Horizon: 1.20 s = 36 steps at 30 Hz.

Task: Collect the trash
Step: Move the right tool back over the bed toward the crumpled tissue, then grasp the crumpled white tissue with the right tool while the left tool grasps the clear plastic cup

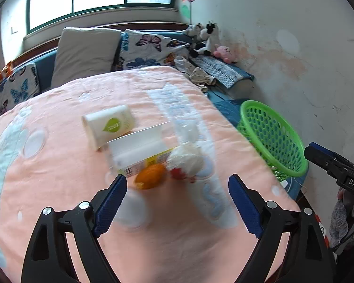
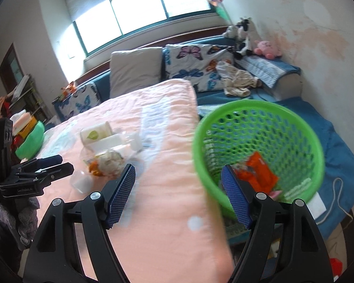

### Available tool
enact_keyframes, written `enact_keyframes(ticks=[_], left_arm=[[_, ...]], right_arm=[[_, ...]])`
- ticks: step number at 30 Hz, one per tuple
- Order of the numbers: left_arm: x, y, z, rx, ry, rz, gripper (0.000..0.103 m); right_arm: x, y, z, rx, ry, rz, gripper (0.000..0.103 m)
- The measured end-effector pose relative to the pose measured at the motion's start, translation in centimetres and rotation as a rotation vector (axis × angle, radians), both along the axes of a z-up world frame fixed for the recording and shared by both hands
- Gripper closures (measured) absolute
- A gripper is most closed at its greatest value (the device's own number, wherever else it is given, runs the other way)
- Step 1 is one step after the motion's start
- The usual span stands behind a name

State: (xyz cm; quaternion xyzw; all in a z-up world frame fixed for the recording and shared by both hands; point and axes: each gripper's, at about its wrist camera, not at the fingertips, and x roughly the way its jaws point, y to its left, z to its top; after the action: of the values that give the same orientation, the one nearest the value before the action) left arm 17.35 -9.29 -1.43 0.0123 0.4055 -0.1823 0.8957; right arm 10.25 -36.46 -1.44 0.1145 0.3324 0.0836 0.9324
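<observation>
Trash lies in a heap on the pink blanket (image 1: 59, 176): a tipped paper cup with a green leaf (image 1: 108, 127), a white carton (image 1: 139, 151), an orange peel (image 1: 151, 175) and a crumpled clear bag (image 1: 186, 158). My left gripper (image 1: 177, 184) hovers open just short of the peel, nothing between its blue pads. A green mesh basket (image 2: 259, 141) sits to the right on the blue sheet, holding an orange wrapper (image 2: 259, 172). My right gripper (image 2: 178, 176) is open and empty, straddling the basket's near rim and the blanket edge. The heap (image 2: 106, 158) lies to its left.
Pillows with butterfly prints (image 1: 148, 49) and a plain pillow (image 1: 85, 52) line the headboard under the window. Plush toys (image 1: 205, 37) and crumpled clothes (image 1: 198, 75) lie by the stained wall. A white cable (image 2: 337, 200) trails on the blue sheet. A second green container (image 2: 30, 141) stands far left.
</observation>
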Motion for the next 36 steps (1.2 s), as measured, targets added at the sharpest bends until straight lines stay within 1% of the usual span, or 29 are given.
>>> enact_keyframes(ticks=[4, 8, 15, 20, 25, 29, 33, 36], left_arm=[[-0.3, 3.0, -0.8, -0.008, 0.020, 0.057, 0.017], [-0.5, 5.2, -1.7, -0.011, 0.039, 0.091, 0.017], [-1.4, 7.7, -3.4, -0.004, 0.065, 0.136, 0.016], [-1.6, 9.1, -4.1, -0.005, 0.081, 0.150, 0.016], [-1.7, 9.2, -4.9, 0.004, 0.095, 0.144, 0.016], [-1.5, 9.0, -5.4, 0.006, 0.105, 0.138, 0.015], [-1.1, 8.5, -5.5, 0.010, 0.107, 0.128, 0.015], [-0.7, 8.1, -5.6, 0.011, 0.109, 0.119, 0.016]], right_arm=[[0.9, 2.3, -0.1, 0.001, 0.009, 0.052, 0.028], [2.0, 4.8, -0.5, -0.005, 0.022, 0.110, 0.028], [4.4, 9.1, -2.0, 0.019, 0.067, 0.208, 0.028], [5.9, 11.3, -2.9, 0.026, 0.092, 0.249, 0.029], [7.7, 13.2, -4.1, 0.018, 0.121, 0.272, 0.037], [9.0, 13.5, -5.2, 0.035, 0.153, 0.274, 0.043], [9.8, 13.7, -6.1, 0.049, 0.181, 0.277, 0.057], [9.7, 13.6, -6.1, 0.056, 0.178, 0.284, 0.062]])
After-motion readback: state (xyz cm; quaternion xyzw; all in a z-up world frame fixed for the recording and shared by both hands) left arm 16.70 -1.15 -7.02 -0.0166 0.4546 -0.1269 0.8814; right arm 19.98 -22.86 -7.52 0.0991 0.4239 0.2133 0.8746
